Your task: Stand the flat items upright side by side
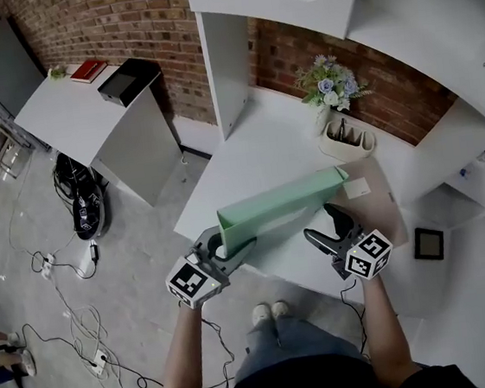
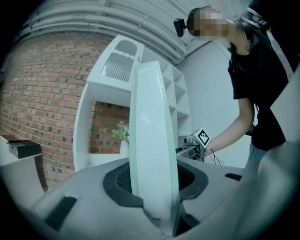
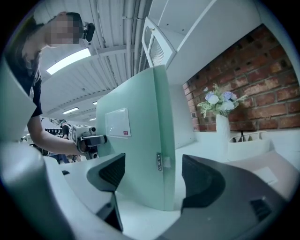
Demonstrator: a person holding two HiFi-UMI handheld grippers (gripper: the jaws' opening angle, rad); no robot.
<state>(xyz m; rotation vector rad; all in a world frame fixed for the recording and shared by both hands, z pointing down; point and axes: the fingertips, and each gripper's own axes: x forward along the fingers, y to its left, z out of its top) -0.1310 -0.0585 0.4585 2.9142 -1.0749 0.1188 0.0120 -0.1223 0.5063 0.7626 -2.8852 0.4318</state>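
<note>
Where the folder is standing: a mint-green folder (image 1: 283, 206) is resting upright on its long edge on the white desk (image 1: 255, 152), running from near left to far right in front of the person.
Left gripper (image 1: 231, 246): is clamping the folder's near left end, its dark pads pressing on both faces; in the left gripper view the folder is showing edge-on and filling the gap between the jaws.
Right gripper (image 1: 322, 223): is hovering at the folder's right part with its jaws standing apart; in the right gripper view the folder's upright end edge is sitting between the two pads, touching neither.
Brown flat item (image 1: 374, 204): is lying flat on the desk by the folder's right end, a white label facing up.
Flower vase (image 1: 324, 117): is standing at the back of the desk against the brick wall, with a white pen tray (image 1: 347, 142) just beside it.
Side table (image 1: 68, 113): is standing well apart at far left, carrying a red book (image 1: 87, 71) and a black box (image 1: 128, 80).
Floor: cables (image 1: 70, 287) are trailing across it at left.
</note>
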